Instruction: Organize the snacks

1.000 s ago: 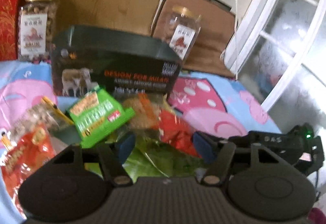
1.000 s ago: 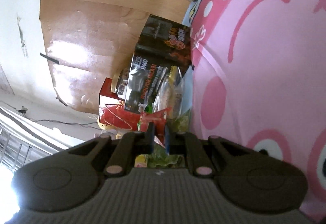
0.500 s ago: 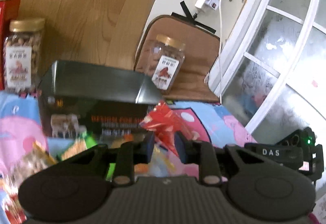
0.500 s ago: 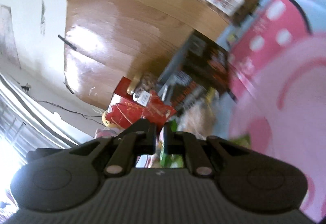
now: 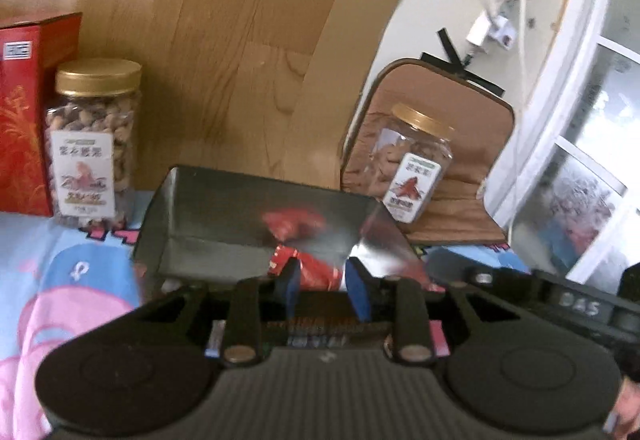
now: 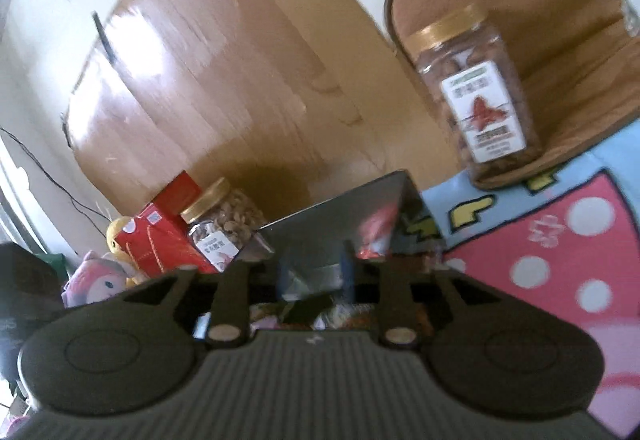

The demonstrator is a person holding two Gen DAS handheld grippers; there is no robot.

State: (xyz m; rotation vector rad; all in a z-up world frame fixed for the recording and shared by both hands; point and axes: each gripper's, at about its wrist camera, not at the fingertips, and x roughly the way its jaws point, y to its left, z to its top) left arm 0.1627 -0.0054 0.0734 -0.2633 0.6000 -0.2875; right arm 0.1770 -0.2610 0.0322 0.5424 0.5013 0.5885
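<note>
My left gripper (image 5: 324, 284) holds a red snack packet (image 5: 316, 272) between its blue pads, just above the near edge of the open dark box (image 5: 224, 208). Its jaws are starting to open. The box's shiny inside mirrors the red packet. In the right wrist view my right gripper (image 6: 316, 272) hangs in front of the same box (image 6: 328, 224). Its jaws are opening, and nothing shows between the pads. Snack packets lie blurred below it.
Two gold-lidded nut jars stand behind the box, one (image 5: 94, 144) beside a red carton (image 5: 20, 112), one (image 5: 412, 168) on a brown cushion (image 5: 460, 112). A cartoon sheet (image 6: 560, 280) covers the surface. Wooden board behind, window (image 5: 580, 160) at right, plush toys (image 6: 104, 280) at left.
The left gripper shut on the red packet in the snack pile and lifted it to the box. The right gripper rolled upright, rose and went from shut to open.
</note>
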